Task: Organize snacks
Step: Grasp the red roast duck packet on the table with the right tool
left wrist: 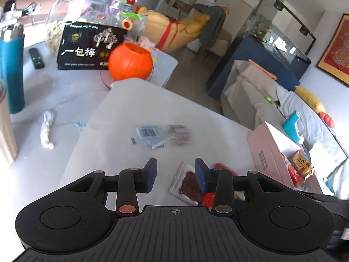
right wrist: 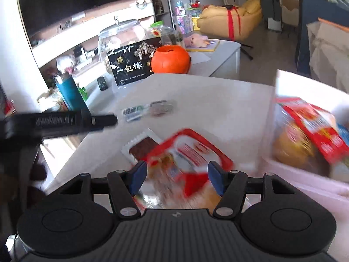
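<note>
My left gripper (left wrist: 175,174) is open and empty above the white table (left wrist: 122,109). A clear packet with a dark brown snack (left wrist: 185,183) lies just under its right finger, and a clear packet with a barcode (left wrist: 161,136) lies farther ahead. My right gripper (right wrist: 176,178) is open with a blurred red and white snack pack (right wrist: 187,155) between its fingers; I cannot tell whether they touch it. The brown packet (right wrist: 141,146) lies behind that pack. A pink box (left wrist: 274,150) with several snacks stands at the right, also in the right wrist view (right wrist: 305,170).
At the far side stand an orange pumpkin bucket (left wrist: 130,62), a black snack bag (left wrist: 87,48), a glass jar (left wrist: 74,17), a teal bottle (left wrist: 12,69) and a remote (left wrist: 36,58). A crumpled tissue (left wrist: 47,131) lies left. The left gripper's body (right wrist: 54,123) crosses the right wrist view.
</note>
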`<state>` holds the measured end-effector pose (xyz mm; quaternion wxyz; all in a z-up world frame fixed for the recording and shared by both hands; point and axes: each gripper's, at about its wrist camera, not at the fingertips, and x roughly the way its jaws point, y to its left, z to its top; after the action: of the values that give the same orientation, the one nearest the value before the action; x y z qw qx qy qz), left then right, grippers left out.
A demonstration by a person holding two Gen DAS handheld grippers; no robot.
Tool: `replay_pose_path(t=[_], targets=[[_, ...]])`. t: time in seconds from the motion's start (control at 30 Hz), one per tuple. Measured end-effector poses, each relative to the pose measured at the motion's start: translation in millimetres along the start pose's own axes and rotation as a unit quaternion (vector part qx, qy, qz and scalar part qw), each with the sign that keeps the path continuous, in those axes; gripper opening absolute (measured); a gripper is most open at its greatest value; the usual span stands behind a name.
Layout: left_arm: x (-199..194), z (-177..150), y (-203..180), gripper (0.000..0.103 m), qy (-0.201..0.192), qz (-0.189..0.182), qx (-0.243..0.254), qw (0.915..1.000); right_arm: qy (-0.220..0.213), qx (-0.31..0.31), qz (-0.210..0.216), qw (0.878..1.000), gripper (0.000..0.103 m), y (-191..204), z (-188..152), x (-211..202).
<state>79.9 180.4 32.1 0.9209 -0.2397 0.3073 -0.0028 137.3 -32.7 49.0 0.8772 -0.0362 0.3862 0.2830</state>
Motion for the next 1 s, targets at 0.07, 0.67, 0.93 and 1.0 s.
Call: replay_pose_path(t=[0.07,0.67,0.93,1.0], targets=[[-4,-4,0,0.042,-0.009,0.004,-0.004,0.9999,0.015,0.0,-0.009,1.0,0.071,7,7,19],[26,-19,-39,0.042,0.056,-0.032,0.055,0.9964,0.036,-0.027,-0.012,0.999,0.056,-21,-51,-33],[3,-19,-45,0.039,0.033,-0.014,0.063,0.9974,0.004,0.039,-0.017,0.999,0.066,-36,-40,-37],[-7,-15,-40,0.039,0.015,0.025,0.068,0.9972,0.01,0.058,-0.009,0.998,0.066,-34,-33,-28]])
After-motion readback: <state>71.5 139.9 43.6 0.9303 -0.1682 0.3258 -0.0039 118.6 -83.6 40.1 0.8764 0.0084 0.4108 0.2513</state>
